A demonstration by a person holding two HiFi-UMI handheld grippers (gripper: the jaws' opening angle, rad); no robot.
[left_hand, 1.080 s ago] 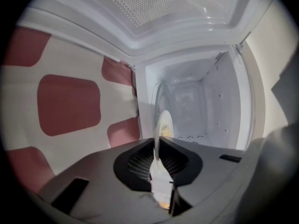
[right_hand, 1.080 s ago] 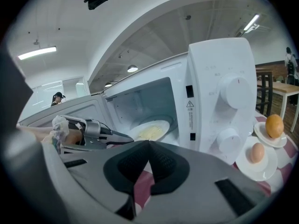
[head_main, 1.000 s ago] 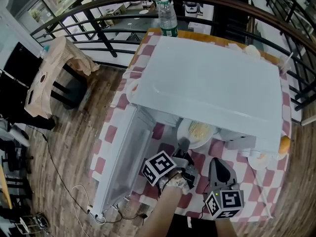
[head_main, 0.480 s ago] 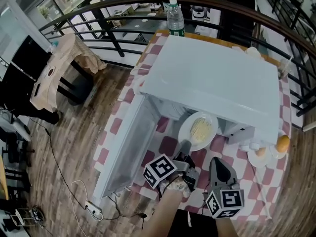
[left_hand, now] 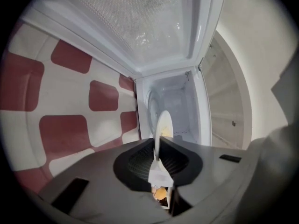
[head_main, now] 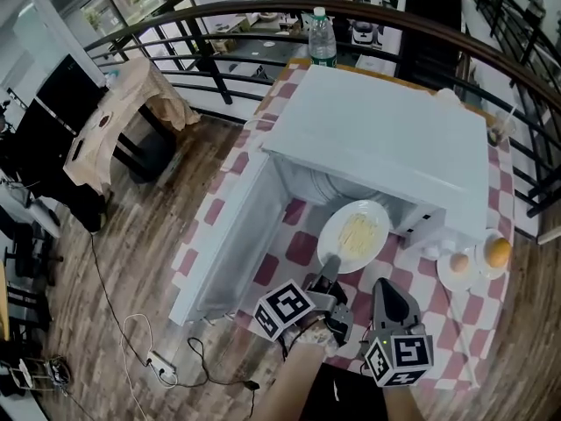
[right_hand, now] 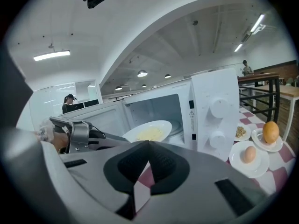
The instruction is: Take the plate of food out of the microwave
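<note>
Left tool (head_main: 328, 268) pinching the plate (head_main: 354, 235) rim, plate w/ noodles right in front of it, partway out of the microwave (head_main: 386, 139). Right tool (head_main: 384, 286) pressed together, empty, just beside it.

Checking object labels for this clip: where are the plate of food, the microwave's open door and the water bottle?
plate of food (head_main: 326, 235), head view, its bare left rim.
microwave door (head_main: 230, 244), head view, middle of its inner panel.
water bottle (head_main: 323, 38), head view, its clear body.
</note>
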